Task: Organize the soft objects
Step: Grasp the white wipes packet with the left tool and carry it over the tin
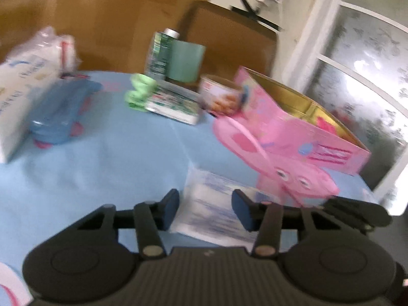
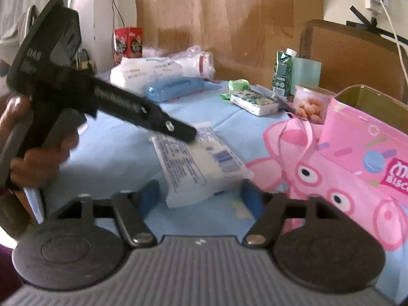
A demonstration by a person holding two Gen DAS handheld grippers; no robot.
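Just left of the pink box [image 2: 357, 137], on the blue worktop [image 2: 114, 153], lies the white soft pack [image 2: 201, 163], flat, its long axis running from the right tool [image 2: 200, 199] away toward the far left. That tool's jaws stand half wide on either side of the pack's near end, pads not yet pressing. The left tool [image 1: 205, 207], jaws narrower with nothing gripped, hovers at the pack's far end. The step looks like a pickup: next, close on the near end, lift, and carry it right into the box.
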